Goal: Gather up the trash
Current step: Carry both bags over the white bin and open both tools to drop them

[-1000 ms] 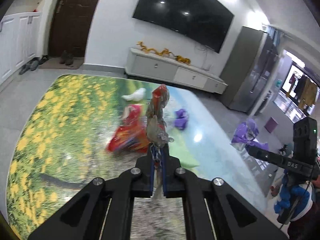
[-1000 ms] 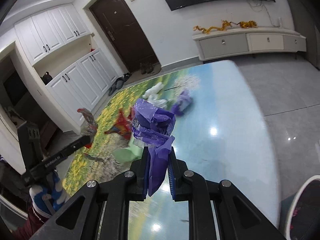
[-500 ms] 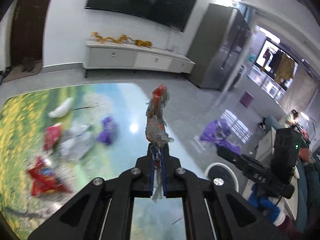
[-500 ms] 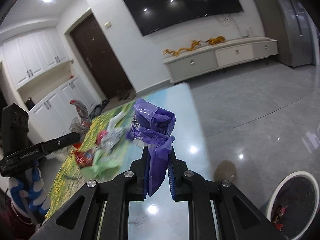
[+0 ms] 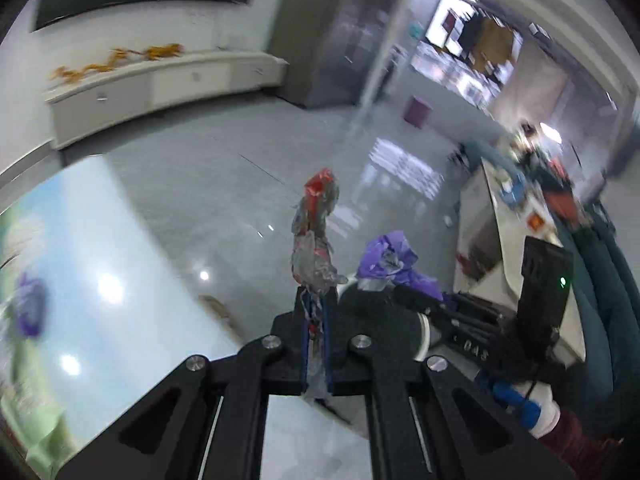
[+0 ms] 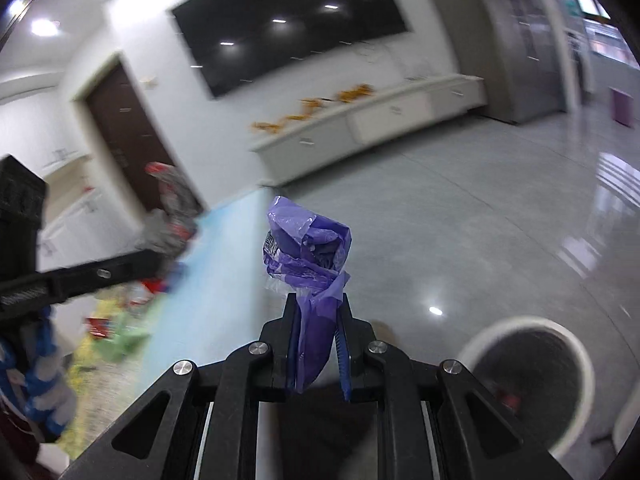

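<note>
Left gripper [image 5: 315, 312] jaws pinching silver-red wrapper [image 5: 314, 240]; right gripper [image 6: 318, 322] jaws pinching purple bag [image 6: 306, 248]. White bin [image 6: 532, 380], blurred, lower right: centre above its mouth, then release.

Big dark TV [image 6: 288, 28] is hanging on the white wall [image 6: 148, 48] in the upper middle, with a long white cabinet [image 6: 384, 116] sitting under it. A brown door [image 6: 132, 128] is showing at left. The glossy grey floor [image 6: 480, 216] is bouncing ceiling lights back across the right side.
</note>
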A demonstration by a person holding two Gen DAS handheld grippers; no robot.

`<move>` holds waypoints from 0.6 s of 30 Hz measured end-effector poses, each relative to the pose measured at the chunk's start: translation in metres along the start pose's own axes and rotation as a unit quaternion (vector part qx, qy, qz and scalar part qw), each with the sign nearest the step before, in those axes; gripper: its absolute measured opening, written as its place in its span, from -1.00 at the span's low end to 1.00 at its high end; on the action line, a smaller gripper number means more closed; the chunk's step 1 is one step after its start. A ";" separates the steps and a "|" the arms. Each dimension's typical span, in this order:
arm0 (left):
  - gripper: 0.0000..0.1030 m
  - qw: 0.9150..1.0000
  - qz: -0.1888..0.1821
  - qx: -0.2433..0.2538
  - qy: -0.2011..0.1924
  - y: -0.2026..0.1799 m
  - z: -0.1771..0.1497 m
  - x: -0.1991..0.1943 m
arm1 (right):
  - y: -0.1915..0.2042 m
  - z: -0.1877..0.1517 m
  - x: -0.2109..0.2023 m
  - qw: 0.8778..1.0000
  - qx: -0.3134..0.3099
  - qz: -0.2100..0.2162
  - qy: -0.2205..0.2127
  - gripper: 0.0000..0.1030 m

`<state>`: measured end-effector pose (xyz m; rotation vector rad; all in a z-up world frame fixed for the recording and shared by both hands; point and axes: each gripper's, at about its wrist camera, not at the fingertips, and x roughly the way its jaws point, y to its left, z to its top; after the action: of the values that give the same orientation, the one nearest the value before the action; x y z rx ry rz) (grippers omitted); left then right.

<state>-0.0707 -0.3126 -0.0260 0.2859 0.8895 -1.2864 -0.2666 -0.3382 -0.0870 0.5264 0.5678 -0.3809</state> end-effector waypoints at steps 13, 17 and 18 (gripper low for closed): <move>-0.41 0.982 -0.065 0.068 0.164 -0.106 0.010 0.196 | -0.169 -0.043 0.016 0.974 0.143 -0.159 0.077 -0.62; 0.18 0.984 -0.075 0.050 0.153 -0.117 0.014 0.207 | -0.185 -0.049 0.026 0.969 0.166 -0.164 0.081 0.00; 0.18 0.985 -0.072 0.048 0.150 -0.115 0.013 0.204 | -0.192 -0.051 0.029 0.968 0.171 -0.163 0.082 0.00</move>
<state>-0.1671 -0.4996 -0.1294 0.5097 1.1214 -1.4468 -0.3561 -0.4687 -0.2107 0.8037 0.7574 -0.7618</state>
